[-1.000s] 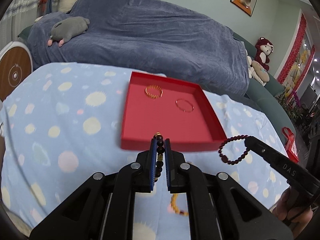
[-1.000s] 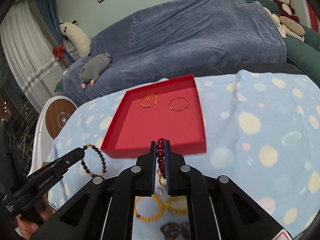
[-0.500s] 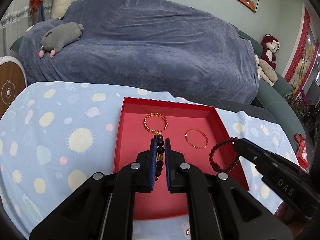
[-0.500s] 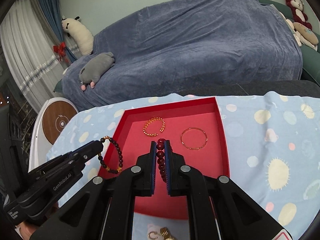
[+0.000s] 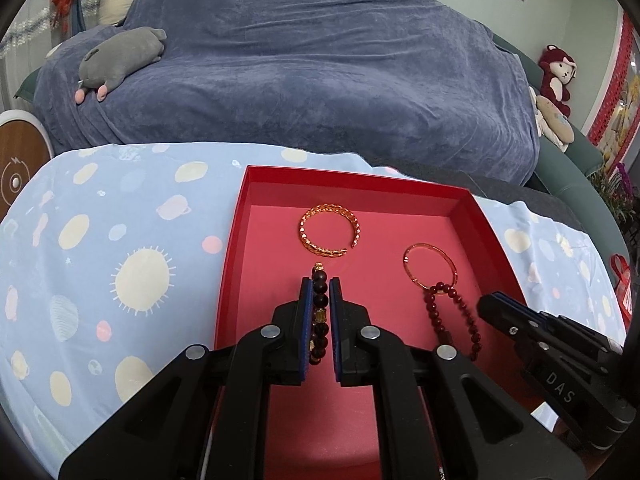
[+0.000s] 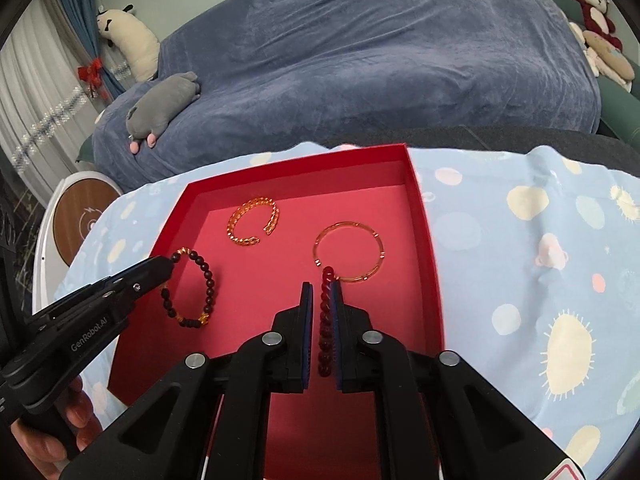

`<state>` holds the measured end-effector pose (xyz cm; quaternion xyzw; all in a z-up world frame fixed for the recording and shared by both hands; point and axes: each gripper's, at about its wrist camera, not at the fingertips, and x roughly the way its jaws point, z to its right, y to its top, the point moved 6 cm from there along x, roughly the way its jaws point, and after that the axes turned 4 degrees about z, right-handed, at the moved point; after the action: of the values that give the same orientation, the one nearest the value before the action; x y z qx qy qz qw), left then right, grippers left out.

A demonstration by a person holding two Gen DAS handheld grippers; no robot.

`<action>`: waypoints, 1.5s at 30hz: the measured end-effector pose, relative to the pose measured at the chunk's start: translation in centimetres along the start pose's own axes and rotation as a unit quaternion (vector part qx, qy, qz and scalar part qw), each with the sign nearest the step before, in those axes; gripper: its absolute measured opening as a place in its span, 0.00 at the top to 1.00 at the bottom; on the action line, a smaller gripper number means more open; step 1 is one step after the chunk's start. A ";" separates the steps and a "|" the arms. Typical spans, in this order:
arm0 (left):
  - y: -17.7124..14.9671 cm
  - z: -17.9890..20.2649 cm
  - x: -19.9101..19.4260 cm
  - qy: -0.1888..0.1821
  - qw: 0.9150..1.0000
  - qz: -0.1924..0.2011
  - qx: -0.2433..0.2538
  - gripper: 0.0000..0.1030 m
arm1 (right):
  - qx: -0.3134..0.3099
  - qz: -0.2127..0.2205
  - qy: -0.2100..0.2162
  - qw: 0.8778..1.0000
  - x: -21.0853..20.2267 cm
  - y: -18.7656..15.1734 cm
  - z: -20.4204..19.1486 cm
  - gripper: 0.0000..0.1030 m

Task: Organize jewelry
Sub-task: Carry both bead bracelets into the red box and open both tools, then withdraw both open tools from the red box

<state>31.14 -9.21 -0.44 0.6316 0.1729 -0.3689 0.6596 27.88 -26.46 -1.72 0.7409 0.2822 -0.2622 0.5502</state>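
Red tray (image 5: 476, 204) on spotted cloth (image 5: 132, 248), holding gold cuff (image 5: 330, 236) at far centre and thin bangle (image 5: 430, 266) to its right. Left gripper (image 5: 320, 300) clamped narrow on dark bead bracelet (image 6: 192, 290), hanging over tray's near left. Right gripper (image 6: 320, 304) pinched on red bead bracelet (image 5: 452, 320), dangling just near the bangle. Both held by one side so loops hang open, apparently for setting down in bare spots beside pieces already laid.

Desk under a pale blue cloth (image 5: 132, 240) printed with cream suns, planets and pink dots. Directly on it: one shallow square red cardboard tray (image 5: 352, 184), set toward the far edge, cloth showing left and right.
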 end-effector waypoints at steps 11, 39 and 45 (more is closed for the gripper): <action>-0.2 -1.4 -3.0 0.030 0.999 0.019 -0.015 0.66 | -0.003 0.027 0.002 1.000 -4.2 -0.9 -0.7 0.68; -10.3 -1.1 -14.2 0.030 0.999 0.004 -0.028 0.66 | 0.010 0.009 0.019 1.000 -15.8 -13.0 -3.0 0.67; -14.6 -1.5 -15.1 0.029 0.999 -0.025 -0.030 0.66 | 0.020 -0.019 0.005 1.000 -16.6 -16.8 -1.5 0.67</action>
<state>11.09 -2.73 -0.48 0.6177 0.2188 -0.3611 0.6634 4.50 -23.17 -0.93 0.7479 0.2934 -0.2741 0.5286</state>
